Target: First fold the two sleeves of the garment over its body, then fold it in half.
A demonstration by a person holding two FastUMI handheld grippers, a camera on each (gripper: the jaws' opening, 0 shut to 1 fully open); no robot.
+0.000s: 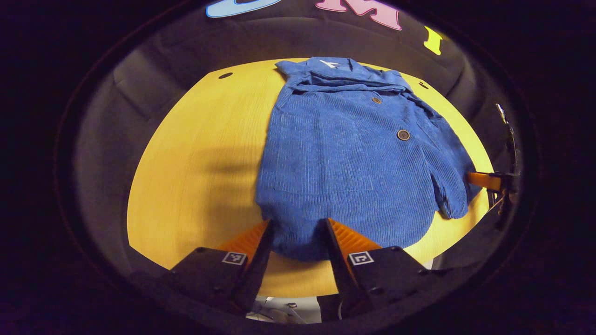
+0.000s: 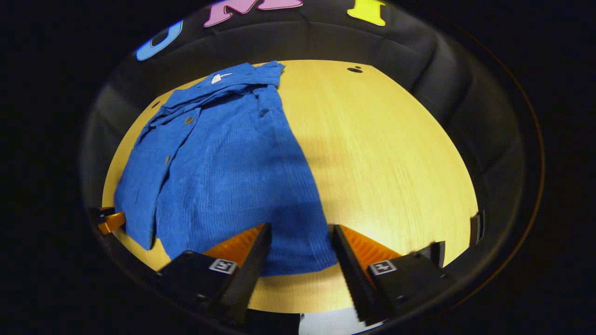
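One blue garment point(image 1: 344, 158) lies on one yellow counter point(image 1: 205, 153). It shows two buttons point(image 1: 403, 135), toward two o'clock. Two tongs: left tongs point(image 1: 298, 232), right tongs point(image 2: 300, 235).

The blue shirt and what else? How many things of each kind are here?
Blue shirt: 1
Brown buttons on it, as far as visible: 2
Yellow table: 1
Hand-held grippers: 2, left hand-held gripper and right hand-held gripper, both open
Total: 6

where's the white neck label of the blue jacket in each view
Left gripper view: white neck label at top centre, on the collar at the far table edge.
Right gripper view: same label upper left, on the collar.
Shared landmark: the upper brown button just below the collar.
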